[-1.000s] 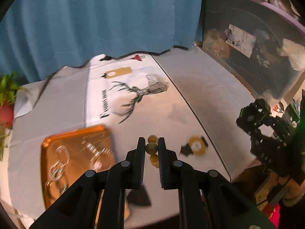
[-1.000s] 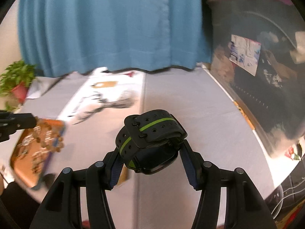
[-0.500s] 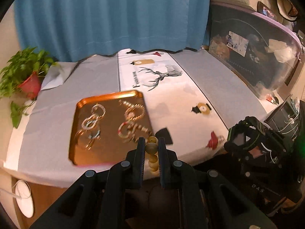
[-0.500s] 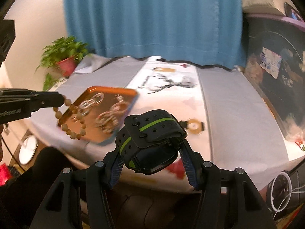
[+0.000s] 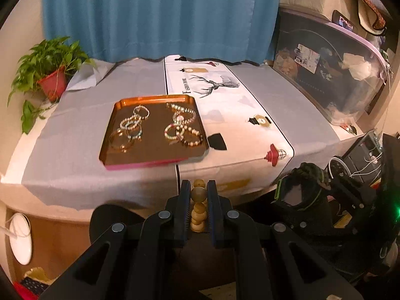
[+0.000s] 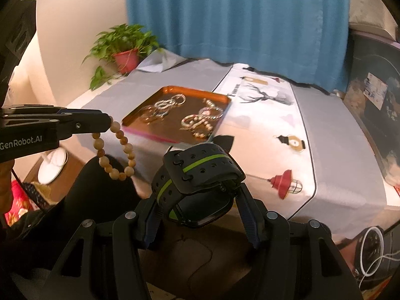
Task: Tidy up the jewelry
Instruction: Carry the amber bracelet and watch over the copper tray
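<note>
Jewelry sits in both of our grippers at once. In the left wrist view, our left gripper (image 5: 198, 195) is clenched on a wooden bead bracelet (image 5: 198, 206), low in the centre of the frame, its beads stacked in the narrow gap between the two pads. The right wrist view shows the same left gripper (image 6: 106, 122) reaching in from the left edge, with the bracelet (image 6: 117, 155) hanging below its tip as a loose loop of tan beads over a dark trouser leg (image 6: 82, 200).

Our right gripper (image 6: 197, 200) grasps a black watch (image 6: 200, 182) with a green stripe on its strap; the watch fills the space between the half-spread fingers at the lower centre of that frame. In the left wrist view we see this gripper (image 5: 300, 197) at the lower right, the watch (image 5: 300, 187) in it.

Both grippers are off the near edge of the table (image 5: 75, 130), which is covered in grey cloth with a white printed runner (image 5: 225, 105) down the middle. An orange tray (image 5: 155, 100) lies at the middle of the frame, partly on the runner, holding several more bracelets (image 5: 180, 127) in two loose clusters. A potted plant (image 5: 50, 75) stands at the upper left, a blue curtain (image 5: 160, 15) hangs across the top.
</note>
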Available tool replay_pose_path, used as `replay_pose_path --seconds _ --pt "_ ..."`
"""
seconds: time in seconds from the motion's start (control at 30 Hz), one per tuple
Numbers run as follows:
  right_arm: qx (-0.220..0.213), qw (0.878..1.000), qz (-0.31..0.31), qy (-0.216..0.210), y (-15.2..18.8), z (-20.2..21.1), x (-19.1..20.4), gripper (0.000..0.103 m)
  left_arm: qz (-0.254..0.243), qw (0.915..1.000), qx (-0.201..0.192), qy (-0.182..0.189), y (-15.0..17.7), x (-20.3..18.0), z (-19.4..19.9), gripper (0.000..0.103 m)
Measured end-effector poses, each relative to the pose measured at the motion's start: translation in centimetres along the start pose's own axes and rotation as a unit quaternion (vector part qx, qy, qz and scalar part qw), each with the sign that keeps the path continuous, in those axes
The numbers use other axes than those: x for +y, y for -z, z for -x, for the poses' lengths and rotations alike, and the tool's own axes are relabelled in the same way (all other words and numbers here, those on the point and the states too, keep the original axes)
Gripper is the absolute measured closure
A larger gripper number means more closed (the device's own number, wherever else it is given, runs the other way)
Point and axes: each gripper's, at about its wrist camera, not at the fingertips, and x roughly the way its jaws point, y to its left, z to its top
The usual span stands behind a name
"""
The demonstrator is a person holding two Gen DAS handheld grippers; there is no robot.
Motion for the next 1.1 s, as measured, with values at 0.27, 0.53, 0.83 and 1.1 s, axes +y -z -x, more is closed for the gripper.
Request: replay_pose_path --seconds 0.27,0.53,0.83,1.1 --pt "0.016 1.0 0.019 -0.015 0.8 0.0 2.1 0.046 0.014 0.9999 -0.001 0.0 1.3 1.0 0.5 0.092" --pt "0.021 0.999 0.043 -0.014 -0.1 -1.1 3.0 0.046 0.022 0.9997 -0.006 -0.001 0.5 2.7 0.2 0.092" --pt "0.021 0.999 0.046 -0.013 -4.2 -4.9 2.5 0.046 0.037 0.9991 -0.019 -0.006 -3.9 6.1 -2.0 0.092" --pt "0.02 0.999 0.045 -0.023 -10.0 -10.9 2.1 0.046 0.039 0.9988 -0.027 -0.015 -9.7 9.1 -6.4 0.092"
